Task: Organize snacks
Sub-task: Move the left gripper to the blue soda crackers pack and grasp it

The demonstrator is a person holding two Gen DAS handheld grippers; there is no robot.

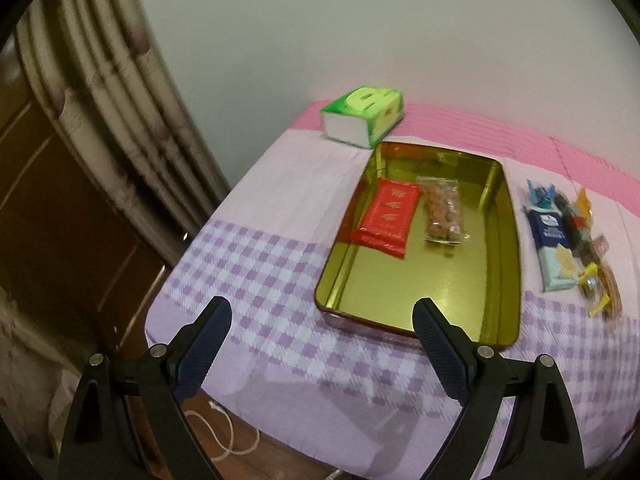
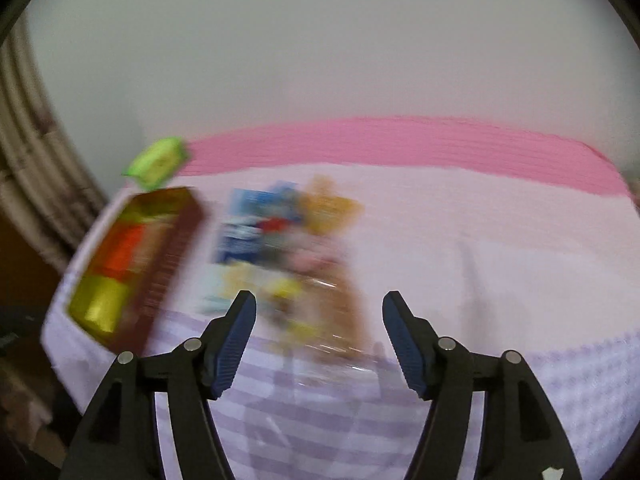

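Observation:
A gold tin tray [image 1: 496,280] lies on the table, holding a red packet [image 1: 386,214] and a clear bag of brown snacks [image 1: 442,210]. To its right lies a pile of loose snacks [image 1: 576,240], with a blue and white packet [image 1: 554,248] at its left. My left gripper [image 1: 324,316] is open and empty, above the table's near edge in front of the tray. The right wrist view is blurred: my right gripper [image 2: 320,312] is open and empty, just in front of the snack pile [image 2: 288,248], with the tray [image 2: 168,264] to the left.
A green tissue pack [image 1: 362,116] stands behind the tray near the white wall. The table has a lilac checked cloth [image 1: 256,280] with a pink band [image 2: 400,148] at the back. A curtain [image 1: 100,92] and brown wooden furniture are to the left. A white cable [image 1: 236,440] lies on the floor.

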